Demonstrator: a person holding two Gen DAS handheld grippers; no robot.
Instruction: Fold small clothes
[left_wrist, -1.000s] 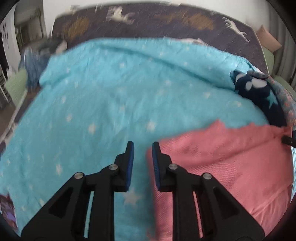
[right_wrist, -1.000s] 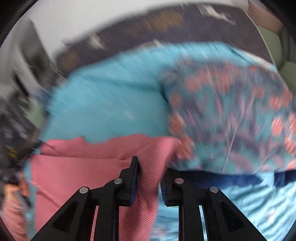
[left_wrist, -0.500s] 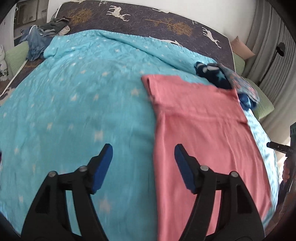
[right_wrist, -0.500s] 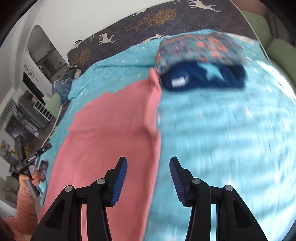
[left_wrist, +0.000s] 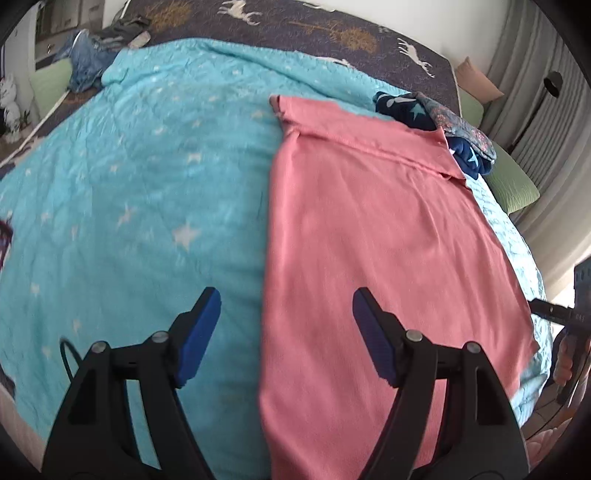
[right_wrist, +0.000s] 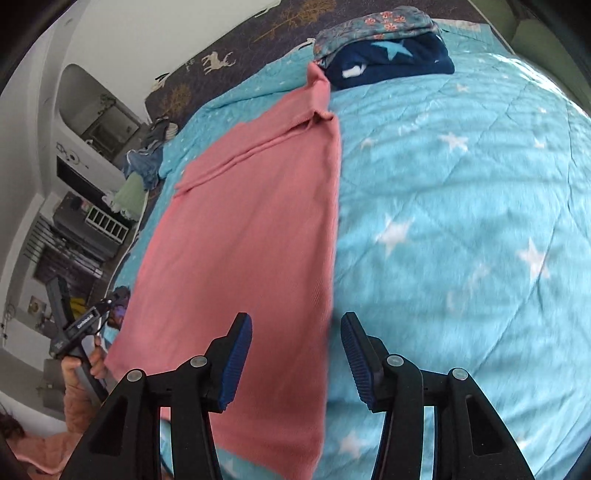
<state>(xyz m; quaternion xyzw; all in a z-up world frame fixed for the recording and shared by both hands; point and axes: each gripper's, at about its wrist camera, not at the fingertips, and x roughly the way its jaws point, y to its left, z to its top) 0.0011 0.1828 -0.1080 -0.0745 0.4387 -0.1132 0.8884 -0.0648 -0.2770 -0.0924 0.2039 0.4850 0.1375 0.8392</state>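
A pink garment (left_wrist: 376, 236) lies spread flat and long on the turquoise star quilt (left_wrist: 140, 177). It also shows in the right wrist view (right_wrist: 251, 229). My left gripper (left_wrist: 284, 317) is open and empty, hovering over the garment's left edge near its close end. My right gripper (right_wrist: 295, 347) is open and empty, hovering over the garment's right edge near its close end. The garment's far hem is slightly turned over.
A folded stack, a navy star garment (right_wrist: 391, 61) under a floral one (right_wrist: 373, 24), sits at the pink garment's far end by the dark deer-print headboard cover (left_wrist: 295, 26). Blue clothes (left_wrist: 85, 55) lie at the far left. The bed edge is just below me.
Both grippers have let go of the pink garment, opened wide and pulled back toward the near bed edge. The garment now lies flat on the quilt.
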